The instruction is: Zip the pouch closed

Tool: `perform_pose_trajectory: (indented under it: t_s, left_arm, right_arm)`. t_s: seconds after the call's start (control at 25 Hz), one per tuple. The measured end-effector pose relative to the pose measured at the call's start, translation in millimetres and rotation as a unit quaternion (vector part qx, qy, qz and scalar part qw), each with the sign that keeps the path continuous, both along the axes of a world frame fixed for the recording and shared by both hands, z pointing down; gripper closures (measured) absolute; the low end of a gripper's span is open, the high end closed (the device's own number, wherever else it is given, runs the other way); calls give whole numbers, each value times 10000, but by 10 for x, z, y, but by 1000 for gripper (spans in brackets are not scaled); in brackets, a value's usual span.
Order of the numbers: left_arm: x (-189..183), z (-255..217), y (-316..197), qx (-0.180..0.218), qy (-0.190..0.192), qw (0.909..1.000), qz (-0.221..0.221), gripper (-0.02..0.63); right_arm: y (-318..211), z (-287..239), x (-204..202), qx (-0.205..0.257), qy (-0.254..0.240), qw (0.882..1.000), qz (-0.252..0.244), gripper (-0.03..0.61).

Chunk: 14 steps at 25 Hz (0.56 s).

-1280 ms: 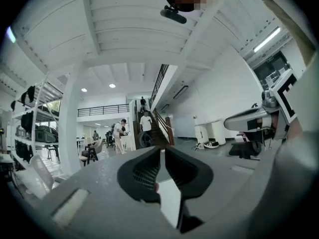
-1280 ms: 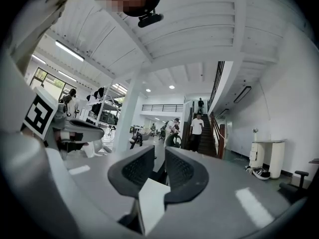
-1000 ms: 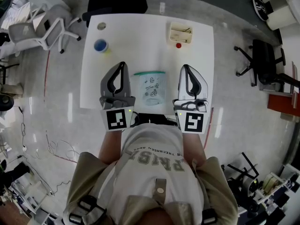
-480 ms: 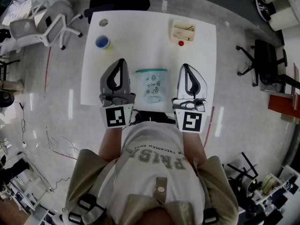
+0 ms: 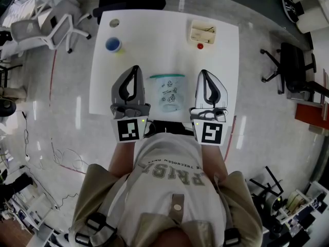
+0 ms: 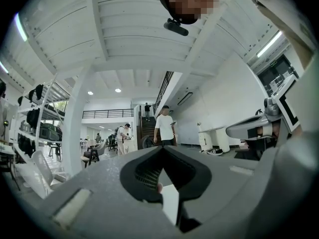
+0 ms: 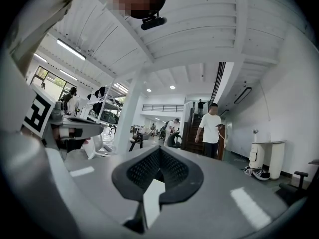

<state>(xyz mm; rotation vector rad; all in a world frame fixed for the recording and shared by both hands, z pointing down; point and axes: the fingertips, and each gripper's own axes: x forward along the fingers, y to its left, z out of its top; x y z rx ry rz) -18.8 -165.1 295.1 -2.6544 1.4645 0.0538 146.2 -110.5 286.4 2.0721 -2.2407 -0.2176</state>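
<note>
**Pouch lies between closed jaws**

Nearest the person, the left gripper and right gripper are held level at the near edge, jaws pressed together, empty. Between them, touching neither, the pale green pouch lies flat on the white table. Farther back stand a blue cup and a cream box; office chairs ring the glossy floor.

Head view: we look steeply down on the table.
Gripper views: level, sharing the far staircase.
</note>
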Motion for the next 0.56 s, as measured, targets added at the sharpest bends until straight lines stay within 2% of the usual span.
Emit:
perform_pose_trajectory:
  t_s: [0.56]
  left_arm:
    - [-17,117,-18,-118,-53,9999,-10,600]
  right_arm:
    - [-31,91,-12,-113,75,9999,-35,581]
